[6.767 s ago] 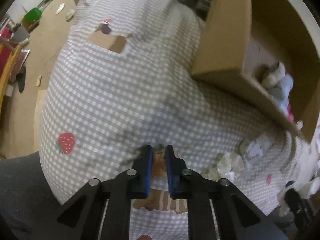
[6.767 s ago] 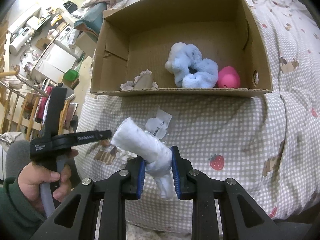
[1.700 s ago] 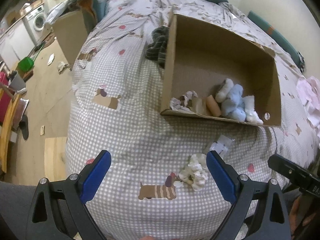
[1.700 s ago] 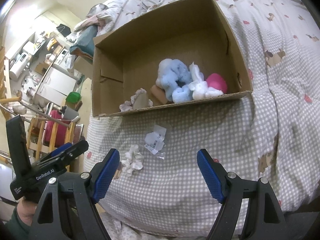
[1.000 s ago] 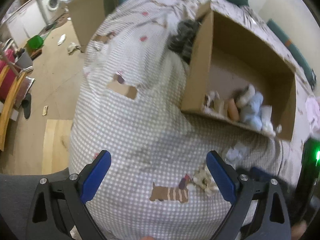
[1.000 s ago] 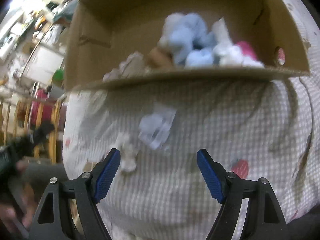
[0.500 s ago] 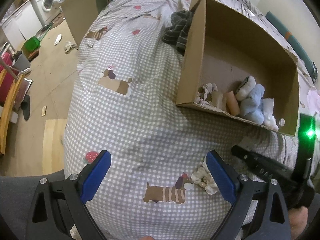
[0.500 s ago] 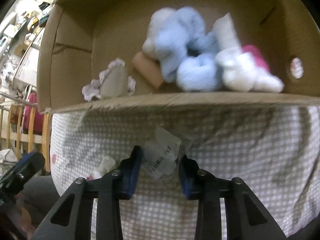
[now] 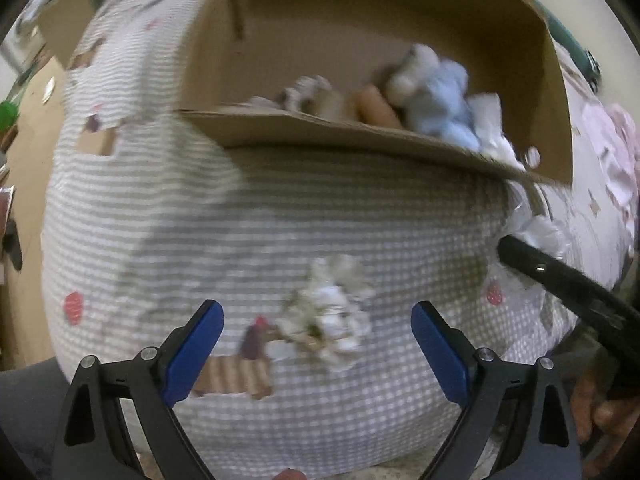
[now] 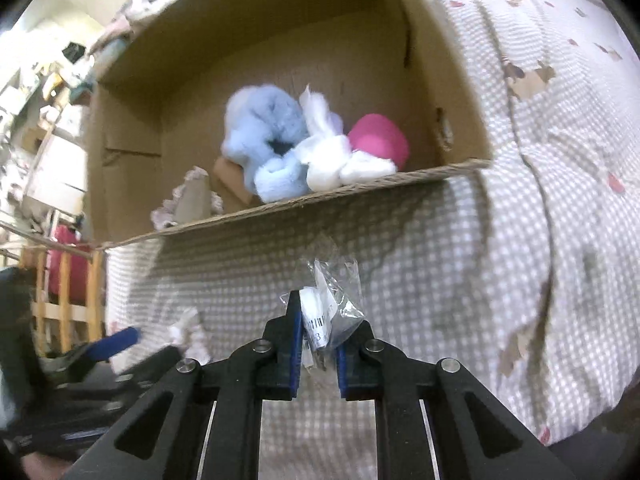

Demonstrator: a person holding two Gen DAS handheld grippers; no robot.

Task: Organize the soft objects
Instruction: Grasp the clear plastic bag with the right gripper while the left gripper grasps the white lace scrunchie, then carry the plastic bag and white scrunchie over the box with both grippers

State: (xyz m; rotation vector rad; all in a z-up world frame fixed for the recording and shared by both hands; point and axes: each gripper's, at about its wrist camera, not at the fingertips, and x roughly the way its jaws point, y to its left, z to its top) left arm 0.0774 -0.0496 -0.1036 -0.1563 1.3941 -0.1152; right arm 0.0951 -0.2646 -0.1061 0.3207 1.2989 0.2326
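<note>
My right gripper (image 10: 318, 340) is shut on a clear plastic packet (image 10: 330, 300) with a barcode label, held just above the checked bedspread. My left gripper (image 9: 318, 344) is open, its jaws on either side of a white frilly scrunchie (image 9: 326, 312) lying on the bed. The cardboard box (image 10: 320, 200) stands behind with a blue fluffy scrunchie (image 10: 264, 132), white soft pieces (image 10: 332, 156), a pink item (image 10: 380, 140) and a lace-edged piece (image 10: 192, 196) inside. The box (image 9: 360, 132) also shows in the left wrist view, with the right gripper's arm (image 9: 560, 280) at the right.
The grey checked bedspread (image 10: 500, 260) with strawberry and dog prints covers the bed. A wooden chair (image 10: 64, 280) and room clutter stand to the left past the bed's edge. The floor (image 9: 24, 168) lies to the left in the left wrist view.
My right gripper closed on the plastic packet and lifted it slightly. My left gripper moved forward and right, bringing the white scrunchie between its open jaws.
</note>
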